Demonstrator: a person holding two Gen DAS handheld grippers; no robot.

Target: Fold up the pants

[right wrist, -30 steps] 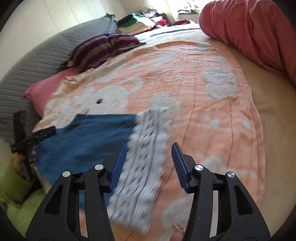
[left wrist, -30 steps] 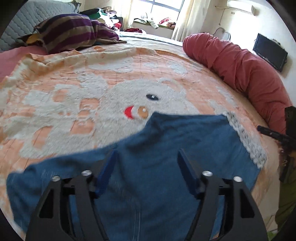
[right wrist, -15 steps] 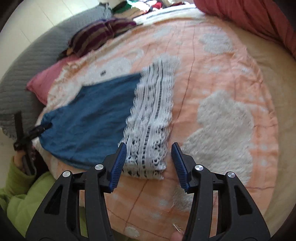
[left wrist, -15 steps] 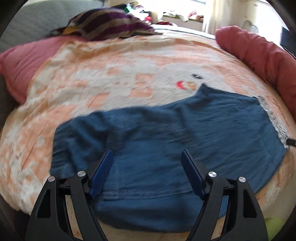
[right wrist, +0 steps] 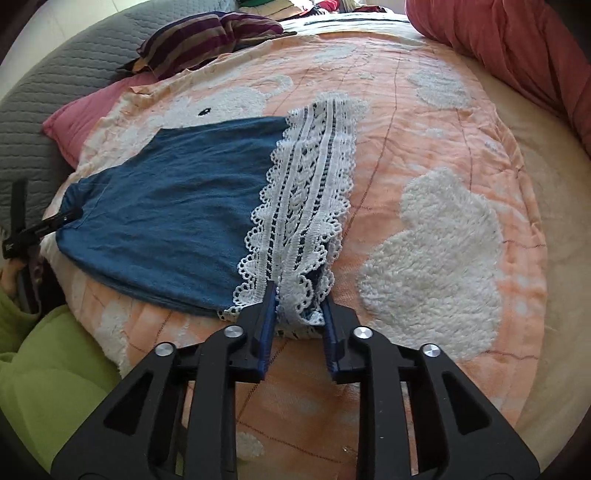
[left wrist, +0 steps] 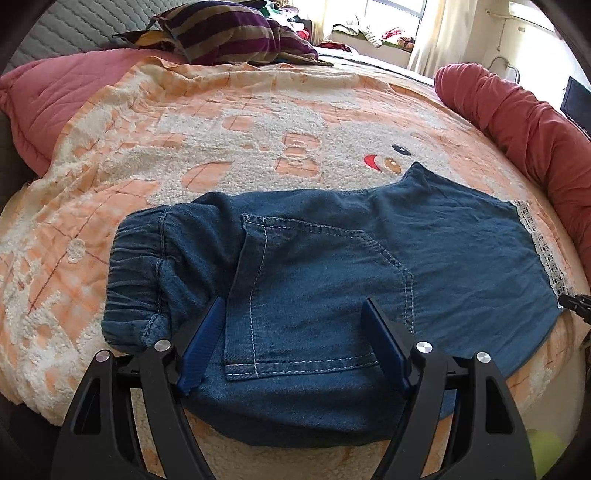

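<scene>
Blue denim pants [left wrist: 332, 229] lie flat across the orange blanket, elastic waistband at the left, white lace cuff [left wrist: 543, 251] at the right. My left gripper [left wrist: 293, 302] hangs open over the back pocket near the waist, a finger on either side of it. In the right wrist view the pants [right wrist: 177, 206] end in the lace cuff [right wrist: 310, 184]. My right gripper [right wrist: 299, 301] is closing on the cuff's near end, and the lace is bunched between its pads. The left gripper [right wrist: 40, 229] shows at the far left edge of that view.
A striped pillow [left wrist: 229, 33] and a pink pillow [left wrist: 48, 96] lie at the head of the bed by a grey headboard [right wrist: 48, 74]. A red rolled quilt [left wrist: 535, 133] runs along the far side. A green sleeve [right wrist: 48, 369] is at the near bed edge.
The left gripper has shifted along the pants toward the waistband and stays open. The right gripper has come down to the cuff's near end and its jaws have narrowed onto the lace.
</scene>
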